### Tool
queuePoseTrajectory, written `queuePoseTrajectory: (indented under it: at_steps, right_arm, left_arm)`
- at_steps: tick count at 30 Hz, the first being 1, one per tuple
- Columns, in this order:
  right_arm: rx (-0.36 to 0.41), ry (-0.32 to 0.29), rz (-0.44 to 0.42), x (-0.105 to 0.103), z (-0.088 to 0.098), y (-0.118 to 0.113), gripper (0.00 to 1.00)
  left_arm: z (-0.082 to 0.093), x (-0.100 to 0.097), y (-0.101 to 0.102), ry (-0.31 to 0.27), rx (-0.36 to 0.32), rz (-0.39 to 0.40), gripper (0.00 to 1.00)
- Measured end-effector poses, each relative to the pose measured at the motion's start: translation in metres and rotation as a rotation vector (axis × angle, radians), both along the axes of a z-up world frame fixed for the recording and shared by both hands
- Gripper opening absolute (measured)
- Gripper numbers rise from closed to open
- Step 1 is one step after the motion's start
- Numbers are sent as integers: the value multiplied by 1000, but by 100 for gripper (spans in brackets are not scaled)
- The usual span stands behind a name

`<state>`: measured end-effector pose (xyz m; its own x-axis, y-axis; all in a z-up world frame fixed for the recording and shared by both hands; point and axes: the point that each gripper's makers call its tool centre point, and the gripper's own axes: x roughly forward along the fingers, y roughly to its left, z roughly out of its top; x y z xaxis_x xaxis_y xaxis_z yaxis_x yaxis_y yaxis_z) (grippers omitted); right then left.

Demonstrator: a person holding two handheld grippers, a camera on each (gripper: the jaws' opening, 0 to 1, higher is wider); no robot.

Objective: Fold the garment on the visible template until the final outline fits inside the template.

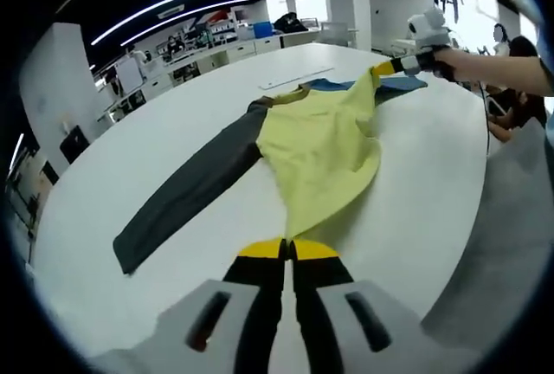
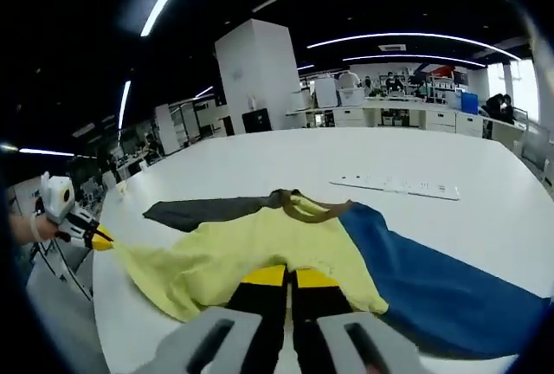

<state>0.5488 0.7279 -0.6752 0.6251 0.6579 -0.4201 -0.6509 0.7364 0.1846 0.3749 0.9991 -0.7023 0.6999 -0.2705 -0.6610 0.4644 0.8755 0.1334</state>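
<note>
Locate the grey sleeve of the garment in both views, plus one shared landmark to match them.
Left gripper view: the grey sleeve runs from the picture's centre down to the lower left, flat on the white table.
Right gripper view: the grey sleeve lies left of centre, beyond the yellow body.
Shared landmark: the brown collar, seen in the left gripper view at.

A long-sleeved cloth shirt with a pale yellow body, 1 dark grey sleeve, 1 blue sleeve and an olive-brown collar lies on the white worktop. The grey sleeve lies straight and flat. The yellow body is wrinkled, its hem edge lifted and stretched taut.
</note>
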Motion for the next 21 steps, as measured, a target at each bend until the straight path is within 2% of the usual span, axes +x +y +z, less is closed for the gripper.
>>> queuePoseTrajectory:
  at_steps: [4,11,17,21]
  right_arm:
    - [1,-18,6,17,5,7,0]
    - [-7,-20,0,45,-1,12,0]
    - [6,1,-19,69,-12,19,0]
    - [8,20,-25,78,-24,24,0]
  left_arm:
    - [3,6,1,-10,3,2,0]
    - [4,13,1,-15,5,6,0]
    - [3,20,3,-17,7,15,0]
    - [-1,24,2,-10,11,12,0]
